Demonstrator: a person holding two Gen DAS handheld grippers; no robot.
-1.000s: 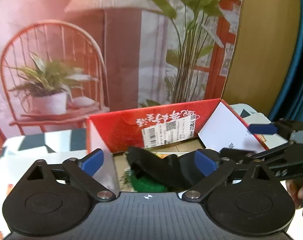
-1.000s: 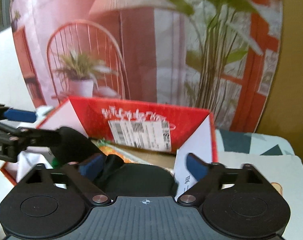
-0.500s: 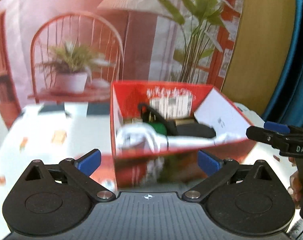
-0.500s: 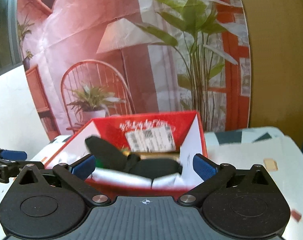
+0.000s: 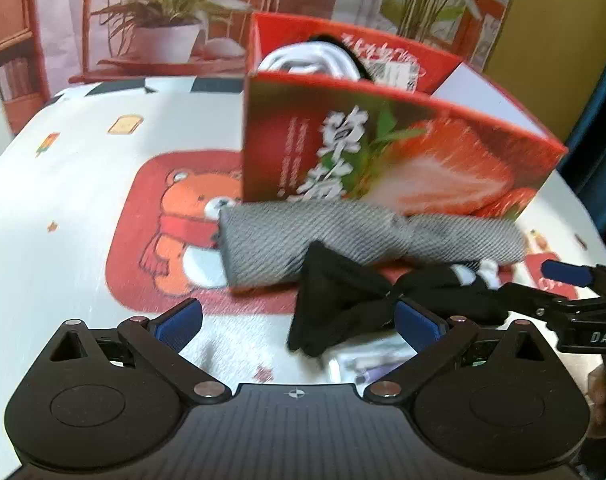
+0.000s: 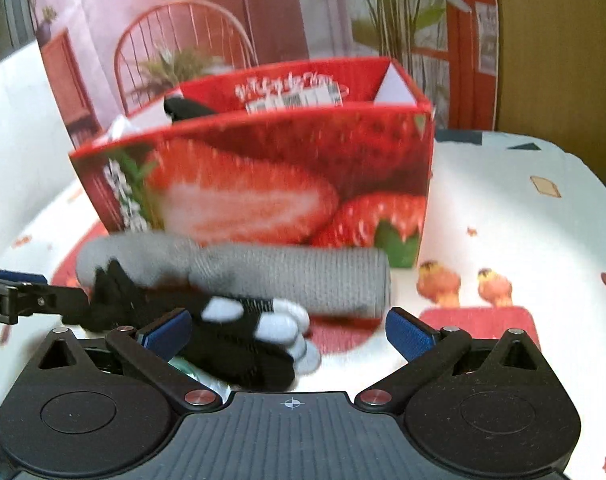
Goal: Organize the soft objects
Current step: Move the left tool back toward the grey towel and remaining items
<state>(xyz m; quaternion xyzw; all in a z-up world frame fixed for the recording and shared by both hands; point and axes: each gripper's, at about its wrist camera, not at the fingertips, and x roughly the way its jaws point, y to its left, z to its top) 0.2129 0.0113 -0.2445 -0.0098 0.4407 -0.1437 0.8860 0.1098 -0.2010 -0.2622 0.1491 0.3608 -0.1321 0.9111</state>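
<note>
Your right gripper point(image 6: 289, 330) stands wide open over a black-and-white glove point(image 6: 239, 334), beside the grey sock point(image 6: 303, 276) fronting the strawberry box point(image 6: 263, 168).

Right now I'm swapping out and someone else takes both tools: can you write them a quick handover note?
Left tool: open, empty. Right tool: open, empty. A grey sock lies on the table against the front of the strawberry box; a black sock lies in front of it, partly over it, with something pale underneath. Done: white and black soft things are already in the box. Left: both socks probably go in.
</note>
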